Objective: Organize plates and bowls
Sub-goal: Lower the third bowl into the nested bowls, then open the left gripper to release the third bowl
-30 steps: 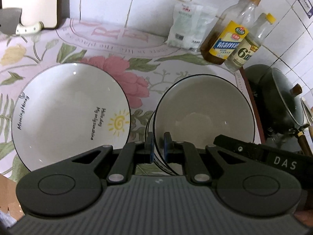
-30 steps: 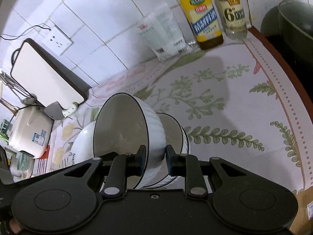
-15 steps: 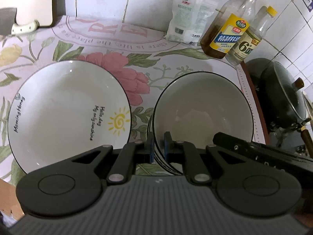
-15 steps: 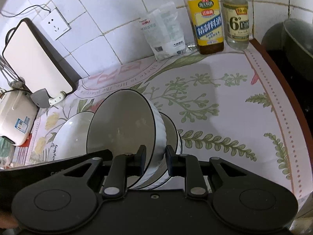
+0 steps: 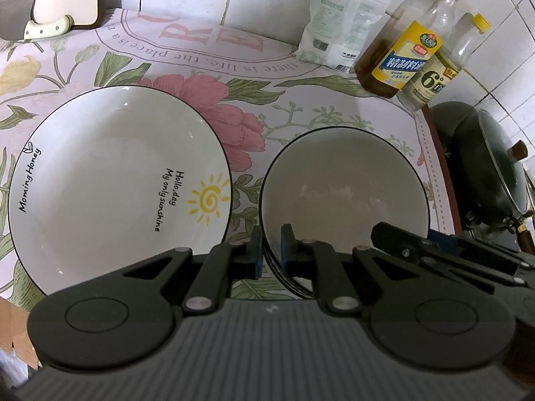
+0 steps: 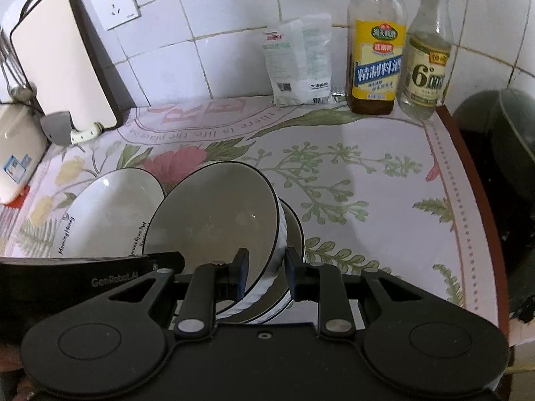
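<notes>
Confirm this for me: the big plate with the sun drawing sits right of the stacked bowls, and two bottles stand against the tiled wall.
One thing is off: the plate with the sun drawing sits left of the stacked bowls, not right, as the left wrist view shows. The two bottles do stand against the tiled wall.

A home kitchen: white wall tiles (image 6: pixel 234 6) back a counter under a floral oilcloth (image 6: pixel 367 180), with a cooking-wine bottle (image 6: pixel 374 53) and a vinegar bottle (image 6: pixel 428 53) at one o'clock, a wall socket (image 6: pixel 113 6) at eleven, a cutting board (image 6: pixel 63 56) (leaning upright) at ten, and a lidded wok (image 5: pixel 495 167) at three.
</notes>
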